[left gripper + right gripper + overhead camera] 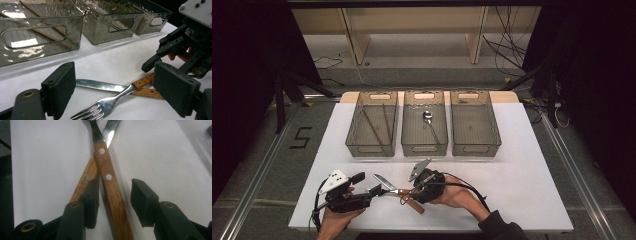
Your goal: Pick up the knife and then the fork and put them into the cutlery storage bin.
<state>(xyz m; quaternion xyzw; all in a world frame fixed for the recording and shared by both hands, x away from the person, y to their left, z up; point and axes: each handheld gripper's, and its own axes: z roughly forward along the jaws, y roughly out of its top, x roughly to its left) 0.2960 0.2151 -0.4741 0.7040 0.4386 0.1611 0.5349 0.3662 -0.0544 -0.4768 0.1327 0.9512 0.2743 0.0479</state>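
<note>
The near strip of the white table (pixel 522 195) is blocked at its middle by a crossed knife (pixel 100 85) and fork (pixel 105 105), flanked closely by both grippers, while bare tabletop is left open up to three bins (pixel 424 125) ranged across the far side.

Fork (pixel 107 102) lies across knife (pixel 100 85), before three bins (pixel 424 123).
</note>
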